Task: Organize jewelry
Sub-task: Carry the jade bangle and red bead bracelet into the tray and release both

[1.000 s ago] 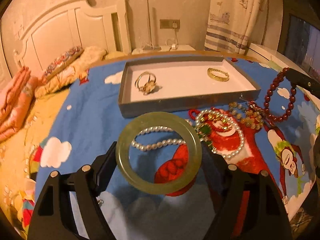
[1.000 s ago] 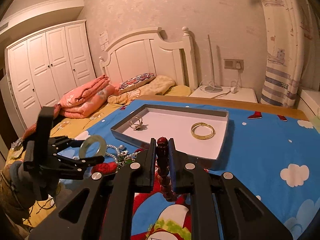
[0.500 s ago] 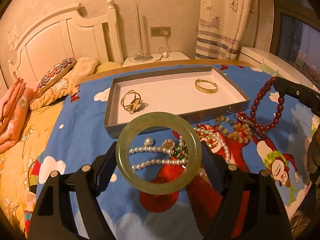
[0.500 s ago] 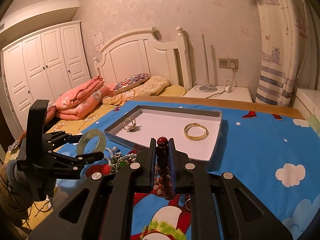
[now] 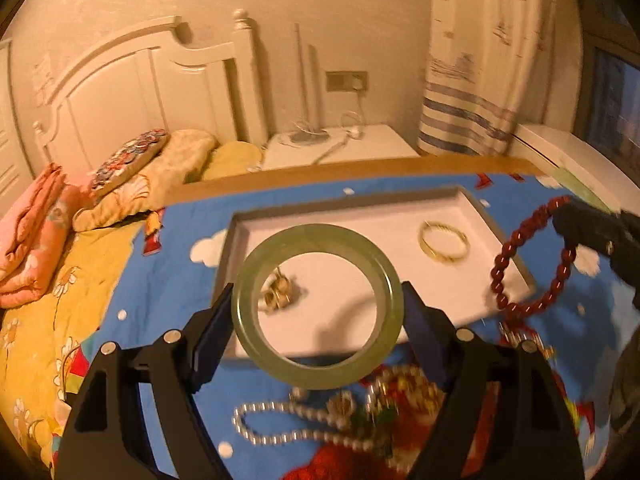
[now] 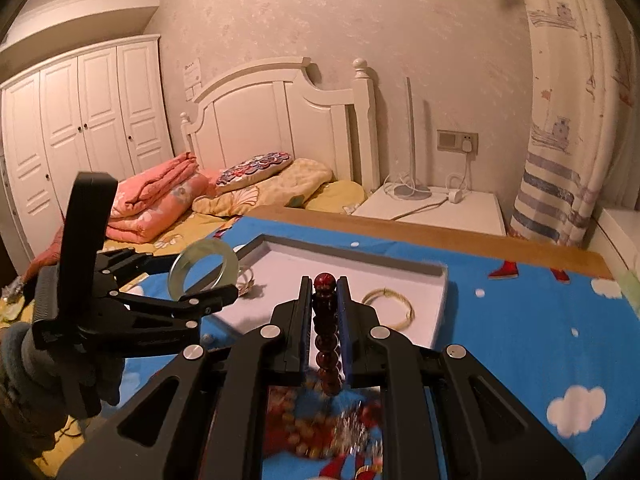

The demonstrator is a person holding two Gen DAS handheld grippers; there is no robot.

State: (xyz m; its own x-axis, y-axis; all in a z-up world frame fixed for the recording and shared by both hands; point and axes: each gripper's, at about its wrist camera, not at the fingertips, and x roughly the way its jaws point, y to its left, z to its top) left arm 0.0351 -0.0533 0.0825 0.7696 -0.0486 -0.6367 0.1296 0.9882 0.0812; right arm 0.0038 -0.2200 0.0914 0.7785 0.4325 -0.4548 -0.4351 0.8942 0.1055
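Left wrist view: left tongs (image 5: 317, 307) clamp the jade bangle (image 5: 316, 306) over the tray's (image 5: 516, 264) near edge; right tongs (image 6: 325, 284) pinch the red bead bracelet (image 6: 326, 344).

White headboard (image 6: 280, 108), wardrobe (image 6: 80, 128), folded pink quilt (image 6: 156, 204), striped curtain (image 6: 568, 160), nightstand (image 6: 460, 208).
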